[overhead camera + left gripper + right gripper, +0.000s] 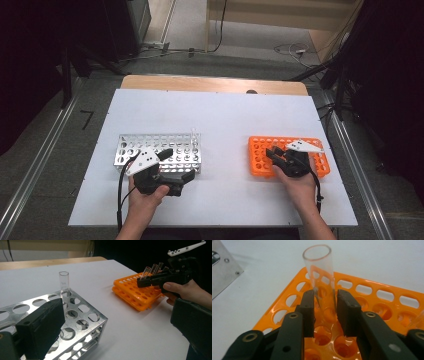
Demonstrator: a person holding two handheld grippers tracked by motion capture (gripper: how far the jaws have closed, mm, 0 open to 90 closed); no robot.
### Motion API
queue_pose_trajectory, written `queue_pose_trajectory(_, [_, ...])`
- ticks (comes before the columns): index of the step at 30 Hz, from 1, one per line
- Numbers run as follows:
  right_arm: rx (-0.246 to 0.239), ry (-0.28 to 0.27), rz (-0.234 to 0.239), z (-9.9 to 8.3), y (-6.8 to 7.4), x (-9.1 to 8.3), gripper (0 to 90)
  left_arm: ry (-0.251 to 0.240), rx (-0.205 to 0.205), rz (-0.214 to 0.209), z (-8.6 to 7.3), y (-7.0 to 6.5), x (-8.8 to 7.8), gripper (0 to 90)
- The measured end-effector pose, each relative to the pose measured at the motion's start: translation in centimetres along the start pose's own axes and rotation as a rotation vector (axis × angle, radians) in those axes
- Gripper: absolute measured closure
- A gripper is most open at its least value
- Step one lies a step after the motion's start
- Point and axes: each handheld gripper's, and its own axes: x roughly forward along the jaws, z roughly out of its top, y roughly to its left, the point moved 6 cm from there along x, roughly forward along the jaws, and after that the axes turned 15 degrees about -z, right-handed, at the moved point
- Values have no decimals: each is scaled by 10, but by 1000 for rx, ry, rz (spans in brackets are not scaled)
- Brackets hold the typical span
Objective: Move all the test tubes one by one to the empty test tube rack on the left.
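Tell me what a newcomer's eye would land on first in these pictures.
First, the bright orange rack at the right of the white table, where the right gripper has its jaws closed on a clear glass tube standing in it. Next, the metal rack at the left with a single tube upright in a corner hole, and the left gripper resting beside it.

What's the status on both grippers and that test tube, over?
Right gripper shut on test tube standing in orange rack. Left gripper open, idle over metal rack. Neighbouring tubes close by; otherwise clear.
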Motion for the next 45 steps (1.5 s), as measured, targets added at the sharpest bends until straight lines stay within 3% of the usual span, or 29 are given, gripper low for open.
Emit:
queue_pose_trajectory(2, [-29,-12,-13,-1,0,0,699,6,-8,-2,-1,0,0,0])
queue_pose_trajectory(7, [-37,-37,-41,-1,-3,1,739,11,-19,-5,-6,0,4,0])
queue_pose_trajectory(11, [-18,-53,-28,2,-3,-1,740,19,-11,-15,-7,-3,6,0])
queue_pose_trajectory(14, [2,-96,-27,11,-4,-11,740,23,-4,-18,-6,-4,6,0])
queue_pose_trajectory(21, [-11,-145,11,25,2,-28,740,14,-6,-17,-3,-6,4,0])
queue_pose_trajectory(25, [-38,-147,55,27,16,-36,740,12,-6,-25,-2,-7,5,0])
queue_pose_trajectory(33, [-83,-141,190,27,53,-49,740,19,-3,-23,0,-11,7,20])
queue_pose_trajectory(45, [-176,-132,334,19,108,-61,740,29,-2,5,5,-21,17,167])
